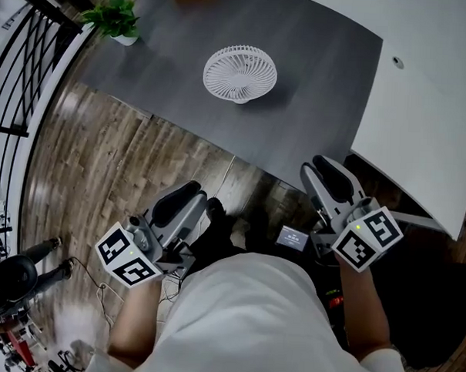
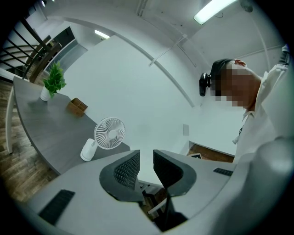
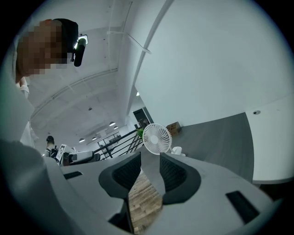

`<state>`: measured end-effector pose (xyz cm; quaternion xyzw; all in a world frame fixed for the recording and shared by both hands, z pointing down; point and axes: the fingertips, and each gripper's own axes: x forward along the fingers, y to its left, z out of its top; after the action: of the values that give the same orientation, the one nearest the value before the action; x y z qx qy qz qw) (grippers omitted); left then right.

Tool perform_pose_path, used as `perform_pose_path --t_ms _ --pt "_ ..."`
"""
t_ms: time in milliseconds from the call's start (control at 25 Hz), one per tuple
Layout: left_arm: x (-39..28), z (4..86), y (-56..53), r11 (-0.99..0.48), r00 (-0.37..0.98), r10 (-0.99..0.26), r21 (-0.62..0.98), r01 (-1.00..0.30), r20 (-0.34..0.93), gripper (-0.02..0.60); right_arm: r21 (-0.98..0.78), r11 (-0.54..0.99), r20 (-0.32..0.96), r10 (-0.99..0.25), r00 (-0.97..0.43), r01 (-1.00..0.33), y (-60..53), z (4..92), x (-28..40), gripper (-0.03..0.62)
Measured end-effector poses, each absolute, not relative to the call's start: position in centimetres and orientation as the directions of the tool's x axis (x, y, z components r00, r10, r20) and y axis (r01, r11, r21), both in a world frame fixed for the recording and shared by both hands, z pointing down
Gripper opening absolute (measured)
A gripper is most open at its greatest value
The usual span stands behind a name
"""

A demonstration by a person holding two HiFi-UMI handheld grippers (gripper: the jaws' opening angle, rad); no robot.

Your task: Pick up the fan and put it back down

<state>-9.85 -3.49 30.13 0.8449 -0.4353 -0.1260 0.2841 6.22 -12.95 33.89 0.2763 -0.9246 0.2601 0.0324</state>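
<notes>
- Left gripper (image 2: 146, 158): jaws stood slightly apart, released, nothing between the pads. Held over the wood floor (image 1: 103, 168), short of the table edge.
- Right gripper (image 3: 150, 160): jaws likewise parted and empty, also short of the table edge.
- Grey table (image 1: 314, 85): lay ahead of both grippers.
- White fan (image 1: 239, 72): stood upright on the grey table, well ahead of both grippers and between their lines. It was forward-left of the left jaws, just above the right jaws' tips in the right gripper view, and untouched.
- Wooden box (image 2: 76, 106): beyond the fan at the far edge; contents could not be made out.
- White pot (image 2: 45, 94): far left corner, held a green plant (image 2: 54, 79).
</notes>
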Motion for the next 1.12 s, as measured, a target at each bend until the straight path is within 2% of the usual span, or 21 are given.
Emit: perform_pose_path --t_ms 720,1120 --pt "-18.3 30.3 -5.7 -0.567 0.706 -0.708 0.575 -0.590 0.027 0.086 -0.418 0.653 0.220 -0.601 -0.768 -0.631 -12.7 33.1 -1.7 0.112" --pt "-20.1 30.9 -7.4 -0.601 0.741 -0.670 0.550 -0.580 0.049 0.107 -0.371 0.596 0.262 -0.669 -0.696 -0.713 -12.6 33.4 -1.7 0.112"
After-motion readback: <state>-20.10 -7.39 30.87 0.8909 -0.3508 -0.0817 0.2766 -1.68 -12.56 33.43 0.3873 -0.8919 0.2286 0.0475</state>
